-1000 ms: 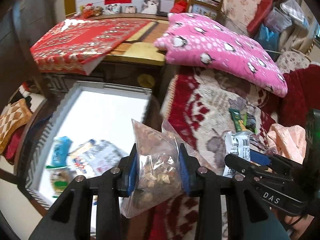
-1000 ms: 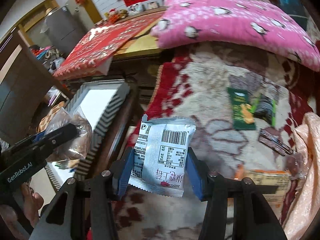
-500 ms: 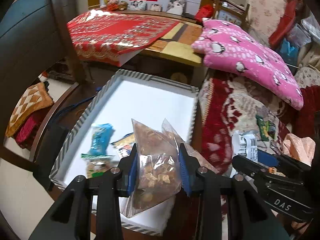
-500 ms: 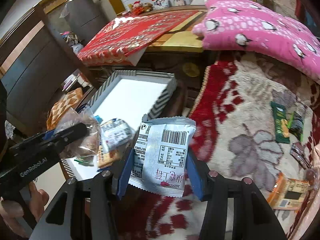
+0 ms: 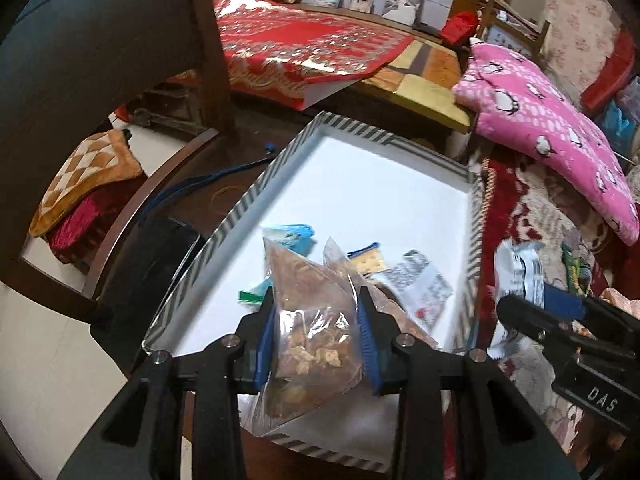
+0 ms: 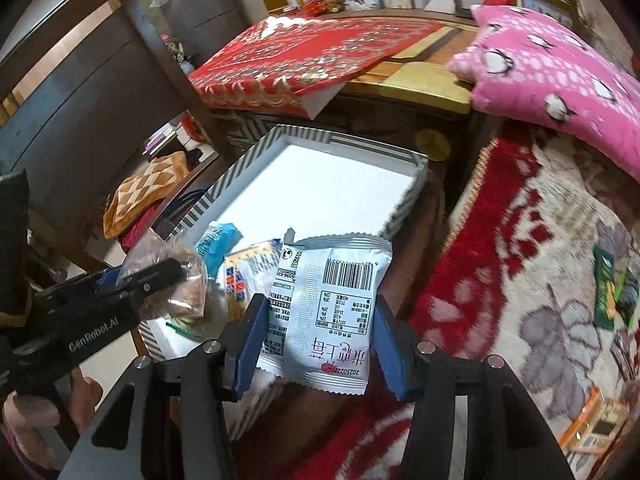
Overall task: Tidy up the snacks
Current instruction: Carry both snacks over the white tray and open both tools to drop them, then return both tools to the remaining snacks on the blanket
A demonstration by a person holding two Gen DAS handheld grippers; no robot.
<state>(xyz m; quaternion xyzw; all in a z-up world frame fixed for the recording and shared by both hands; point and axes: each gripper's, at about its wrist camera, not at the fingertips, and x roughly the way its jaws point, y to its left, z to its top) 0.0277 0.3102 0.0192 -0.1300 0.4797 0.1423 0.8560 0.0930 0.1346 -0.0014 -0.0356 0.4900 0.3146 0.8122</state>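
Observation:
My left gripper (image 5: 316, 336) is shut on a clear bag of brown snacks (image 5: 308, 340) and hangs over the near part of a white box with a striped rim (image 5: 240, 208). In the box lie a blue packet (image 5: 292, 236), a cracker packet (image 5: 366, 260) and a white printed packet (image 5: 420, 284). My right gripper (image 6: 316, 332) is shut on a white barcode sachet (image 6: 328, 312), just over the box's near right corner (image 6: 416, 176). The same sachet (image 5: 520, 276) shows at the right of the left wrist view. Green packets (image 6: 608, 292) lie on the red patterned blanket (image 6: 500, 280).
A pink penguin pillow (image 5: 552, 128) lies on the blanket behind the box. A red cloth (image 5: 304, 44) covers a low table at the back. A dark chair (image 5: 80, 60) stands left, with a checkered cushion (image 5: 88, 172) beneath. An orange packet (image 6: 596, 428) lies at the blanket's right.
Both grippers have swung left from above the blanket to above the white box, each still holding its packet. The box's contents now lie right under them.

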